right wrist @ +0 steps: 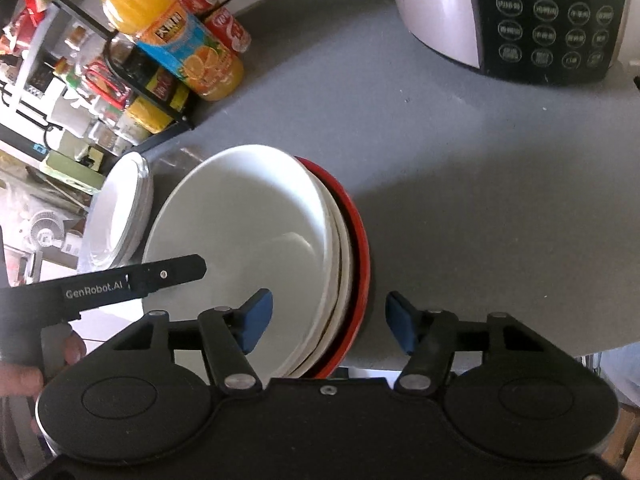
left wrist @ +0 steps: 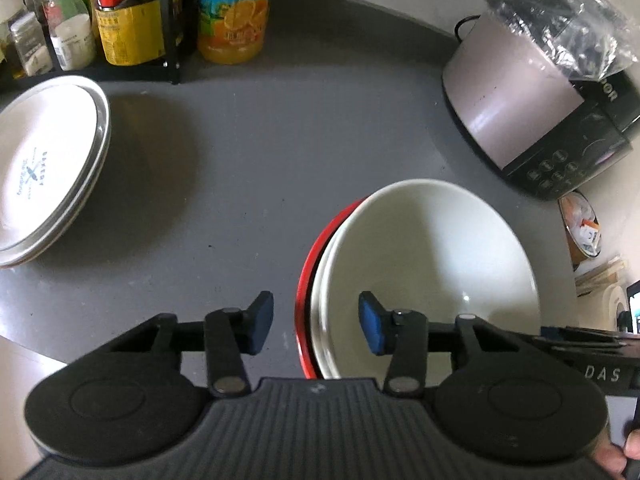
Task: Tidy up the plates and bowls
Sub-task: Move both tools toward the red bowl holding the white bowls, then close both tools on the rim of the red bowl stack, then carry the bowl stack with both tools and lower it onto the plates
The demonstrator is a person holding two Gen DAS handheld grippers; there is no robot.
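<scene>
Item: bowl stack (left wrist: 424,264), white bowls nested in a red one, near edge of the grey counter (left wrist: 260,140). We straddle its rims from both sides, probably so the stack lifts level as one unit.

Left hand-held gripper (left wrist: 316,322): released, pads either side of the left rims, not pressing.

Right hand-held gripper (right wrist: 329,322): released likewise, across the right rims.

Item: plate stack (left wrist: 44,168), far left, well apart from the bowls, which suggests like is being kept with like.

Also present: rice cooker (left wrist: 532,96), juice bottle (left wrist: 234,12).
</scene>
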